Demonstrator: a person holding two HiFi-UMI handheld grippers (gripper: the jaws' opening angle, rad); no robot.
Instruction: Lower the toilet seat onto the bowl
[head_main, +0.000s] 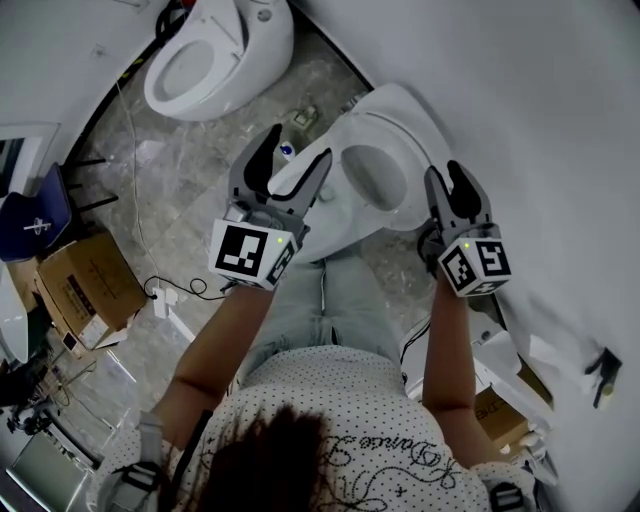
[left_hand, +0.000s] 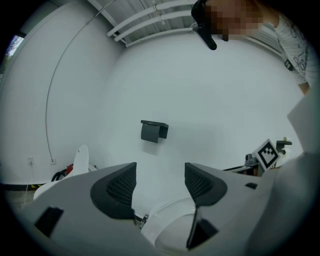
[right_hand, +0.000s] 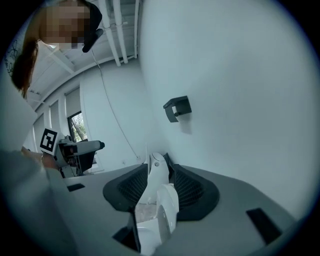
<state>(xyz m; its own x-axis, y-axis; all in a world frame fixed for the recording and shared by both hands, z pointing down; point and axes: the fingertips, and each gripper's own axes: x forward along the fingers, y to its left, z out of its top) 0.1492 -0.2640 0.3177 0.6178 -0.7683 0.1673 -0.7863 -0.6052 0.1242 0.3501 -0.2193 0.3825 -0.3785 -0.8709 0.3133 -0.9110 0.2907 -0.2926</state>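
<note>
Right gripper view shows the right gripper (right_hand: 159, 174) clamped on the white toilet seat (right_hand: 155, 186), pads pressing both its sides. Over by the bowl (left_hand: 170, 227), the left gripper (left_hand: 160, 172) stands wide apart, holding nothing.

Head view steeply down on toilet seat (head_main: 405, 205); gripper views share wall holder (left_hand: 154, 131).

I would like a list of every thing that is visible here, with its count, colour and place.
toilet seat: one, white, centre, beside the wall
second toilet: one, white, top left on the floor
cardboard box: one, brown, left on the floor
wall holder: one, dark, mounted on the wall
left claw: one, grey, open and empty, left of the toilet seat
right claw: one, grey, shut on the toilet seat's edge
</note>
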